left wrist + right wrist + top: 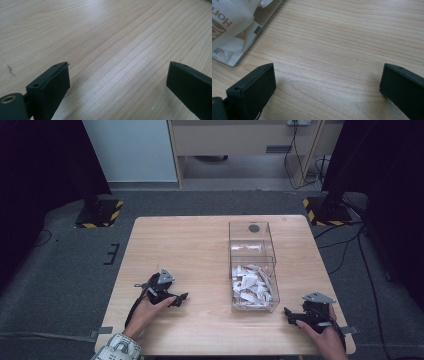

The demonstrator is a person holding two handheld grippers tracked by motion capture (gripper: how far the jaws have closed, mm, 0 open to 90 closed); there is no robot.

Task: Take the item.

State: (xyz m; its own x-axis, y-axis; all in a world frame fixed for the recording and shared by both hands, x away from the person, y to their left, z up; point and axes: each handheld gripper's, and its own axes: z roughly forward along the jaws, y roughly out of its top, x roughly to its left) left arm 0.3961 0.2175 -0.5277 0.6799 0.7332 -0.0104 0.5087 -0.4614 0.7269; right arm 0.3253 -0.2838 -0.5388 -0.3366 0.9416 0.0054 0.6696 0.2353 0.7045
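1. While both hands rest low on the pale wooden bench (200, 245), each holds a black two-jaw gripper, and both grippers are empty.
2. The left gripper (181, 297) sits on the near left part of the bench, pointing toward the middle. In the left gripper view its jaws stand wide apart and released, with bare wood grain between them (117, 82).
3. The right gripper (290, 312) sits near the near right corner of the bench, pointing left. In the right gripper view its jaws are likewise spread wide and released, with nothing between them (328, 85).
4. A clear, rectangular plastic box (252, 237) stands right of the bench's centre, between the two grippers but closer to the right one. Its long side runs away from the person.
5. A heap of white paper sachets with brown print (251, 287) fills the near end of the box; the far end looks empty apart from a dark round spot seen on or through its far end (254, 227).
6. In the right gripper view, the box corner with the sachets (229, 32) lies just beyond and to the left of the left-hand jaw, not touching it.
7. The stretch of bench between each gripper and the box is bare wood.
8. Around the bench are grey carpet (65, 270), two black stands with yellow-striped bases (99, 212), and trailing cables (345, 250) on the right.
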